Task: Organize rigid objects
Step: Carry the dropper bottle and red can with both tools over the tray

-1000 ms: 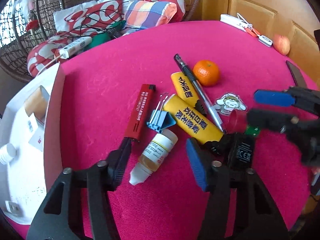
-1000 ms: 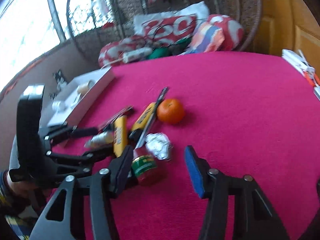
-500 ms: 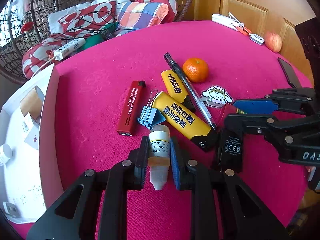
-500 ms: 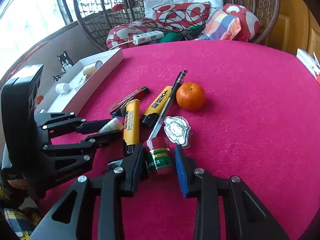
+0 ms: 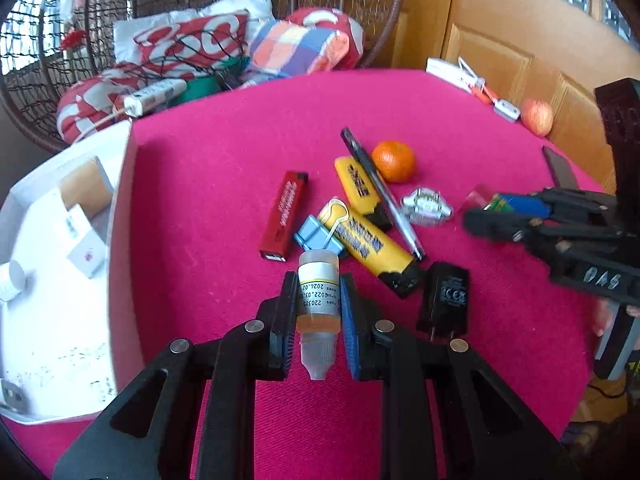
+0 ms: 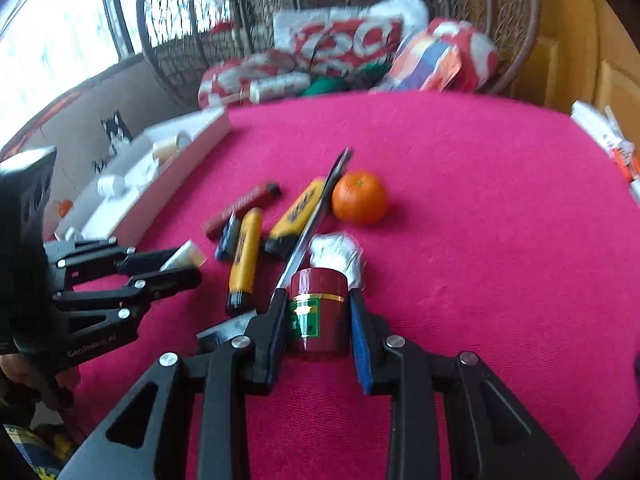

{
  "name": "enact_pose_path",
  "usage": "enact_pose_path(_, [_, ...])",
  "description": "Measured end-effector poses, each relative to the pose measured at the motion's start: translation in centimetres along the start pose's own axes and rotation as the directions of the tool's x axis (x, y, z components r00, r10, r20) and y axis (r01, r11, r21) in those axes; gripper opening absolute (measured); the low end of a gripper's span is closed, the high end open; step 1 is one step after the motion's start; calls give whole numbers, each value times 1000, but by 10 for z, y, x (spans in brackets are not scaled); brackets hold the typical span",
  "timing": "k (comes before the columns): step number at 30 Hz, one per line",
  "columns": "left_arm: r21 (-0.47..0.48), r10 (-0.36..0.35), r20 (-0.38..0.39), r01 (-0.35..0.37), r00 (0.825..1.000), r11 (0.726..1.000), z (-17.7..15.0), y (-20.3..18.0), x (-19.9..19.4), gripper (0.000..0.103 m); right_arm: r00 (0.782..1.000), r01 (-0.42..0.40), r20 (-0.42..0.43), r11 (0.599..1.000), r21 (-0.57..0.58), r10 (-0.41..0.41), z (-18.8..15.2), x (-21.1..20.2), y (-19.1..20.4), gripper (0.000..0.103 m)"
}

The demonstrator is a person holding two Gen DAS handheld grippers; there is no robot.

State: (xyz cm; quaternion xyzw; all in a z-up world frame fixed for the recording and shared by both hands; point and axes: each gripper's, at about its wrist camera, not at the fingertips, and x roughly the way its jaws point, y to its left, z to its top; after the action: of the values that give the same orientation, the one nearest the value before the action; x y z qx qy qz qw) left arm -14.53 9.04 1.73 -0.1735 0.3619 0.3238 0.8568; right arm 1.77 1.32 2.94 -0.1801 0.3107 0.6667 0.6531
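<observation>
White cardboard marks the box [image 5: 120, 208] at ten o'clock of my left gripper [image 5: 318, 316], clamped on a dropper bottle [image 5: 319, 292] whose long axis runs along the fingers, cap toward me. Nothing blocks that way; the red lighter [image 5: 285, 210] and blue clip [image 5: 314, 236] lie at twelve. My right gripper [image 6: 318, 320], farther from the box, pinches a maroon jar [image 6: 318, 312] upright beside the pen [image 6: 316, 216].

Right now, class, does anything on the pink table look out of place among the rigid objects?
Yes: an orange sits beside the pen, and an apple lies at the far edge. Fruit looks odd among stationery and bottles. Nothing seems spilled or damaged.
</observation>
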Motion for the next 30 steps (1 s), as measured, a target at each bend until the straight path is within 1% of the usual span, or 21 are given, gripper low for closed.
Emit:
enact_pose_path(1, [-9, 2, 12, -2, 1000, 1000, 1, 2, -4, 20, 1000, 3, 19, 1000, 1, -3, 3, -6, 0, 28])
enact_pose_path(3, [-30, 3, 44, -2, 999, 1000, 2, 5, -14, 20, 996, 1, 95, 1000, 3, -2, 10, -26, 1, 28])
enact_pose_path(4, [-35, 8, 60, -6, 998, 999, 3, 7, -20, 20, 993, 1, 119, 1000, 3, -1, 14, -32, 2, 28])
enact_pose_path(6, [-34, 35, 124, -31, 992, 999, 8, 7, -41, 20, 978, 8, 206, 1000, -11, -5, 24, -54, 9, 28])
enact_pose_path(7, [-38, 49, 156, -43, 987, 998, 10, 9, -51, 20, 966, 15, 257, 1000, -25, -8, 30, -66, 14, 28])
enact_pose_path(8, [-48, 73, 199, -65, 977, 997, 13, 10, -64, 20, 952, 27, 305, 999, -34, -15, 35, -76, 20, 28])
enact_pose_path(10, [-71, 137, 281, -122, 950, 990, 18, 13, -90, 20, 923, 47, 384, 998, -52, -24, 43, -93, 30, 28])
enact_pose_path(11, [-84, 177, 322, -158, 930, 984, 20, 15, -104, 20, 893, 73, 449, 995, -62, -38, 48, -109, 37, 28])
enact_pose_path(12, [-97, 207, 354, -184, 912, 978, 23, 17, -116, 20, 877, 91, 479, 994, -66, -48, 51, -115, 40, 28])
enact_pose_path(13, [-107, 225, 372, -200, 901, 974, 23, 20, -124, 20, 845, 119, 530, 990, -69, -65, 55, -128, 46, 28])
enact_pose_path(14, [-120, 249, 388, -219, 887, 968, 25, 23, -133, 20, 830, 124, 555, 990, -69, -65, 57, -137, 47, 28])
enact_pose_path(15, [-128, 267, 396, -235, 878, 964, 25, 27, -139, 20, 818, 117, 572, 991, -71, -55, 59, -143, 49, 28])
enact_pose_path(16, [-136, 281, 400, -247, 872, 960, 25, 31, -143, 20, 812, 109, 581, 991, -75, -45, 61, -146, 52, 28])
enact_pose_path(17, [-152, 294, 398, -254, 869, 955, 25, 37, -146, 20, 810, 103, 585, 991, -81, -36, 63, -147, 55, 28])
enact_pose_path(19, [-171, 300, 389, -252, 871, 953, 25, 47, -148, 20, 812, 98, 583, 991, -92, -26, 66, -146, 58, 28])
enact_pose_path(23, [-211, 319, 372, -256, 872, 944, 18, 63, -152, 20, 834, 63, 551, 993, -97, 1, 71, -138, 63, 28])
enact_pose_path(30, [-252, 338, 361, -258, 869, 933, 7, 81, -158, 20, 849, 55, 528, 990, -130, 22, 75, -131, 81, 28])
